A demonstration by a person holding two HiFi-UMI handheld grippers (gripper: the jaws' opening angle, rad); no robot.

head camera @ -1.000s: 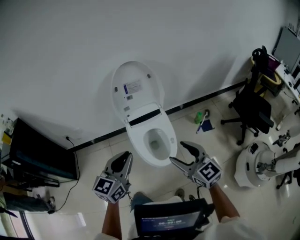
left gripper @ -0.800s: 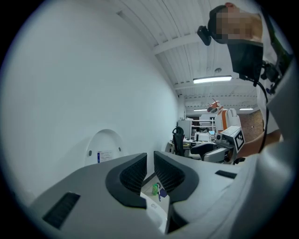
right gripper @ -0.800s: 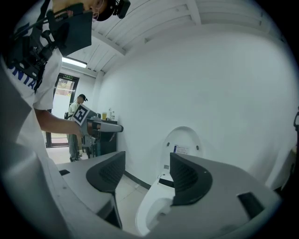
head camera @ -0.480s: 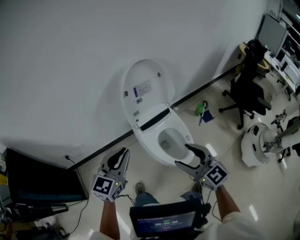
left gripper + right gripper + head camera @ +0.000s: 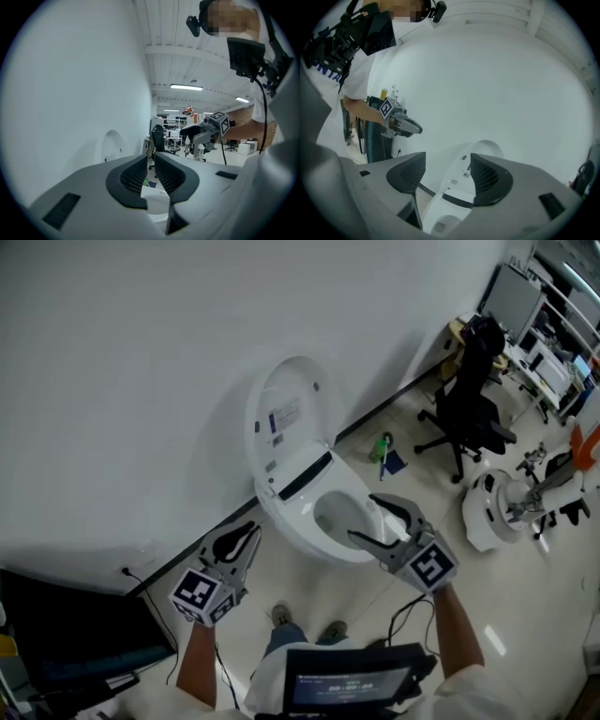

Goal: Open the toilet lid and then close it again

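Toilet lid (image 5: 286,418) upright against wall (image 5: 141,352). Right gripper (image 5: 366,518) jaws wide, empty, near bowl (image 5: 336,517). Left gripper (image 5: 246,538) jaws narrow, empty.

**Toilet lid stood open against the wall**

The white toilet lid (image 5: 298,442) was raised and leaned back on the white wall, with its underside facing the room. A small printed label (image 5: 284,414) sat on the upper half of that underside, with a few small dark marks near it. A dark strip (image 5: 302,476) ran across the hinge line at the foot of the lid. Below it the oval bowl (image 5: 339,517) lay uncovered, its pale rim unbroken all round. The toilet stood on light floor tiles, its back to the wall.
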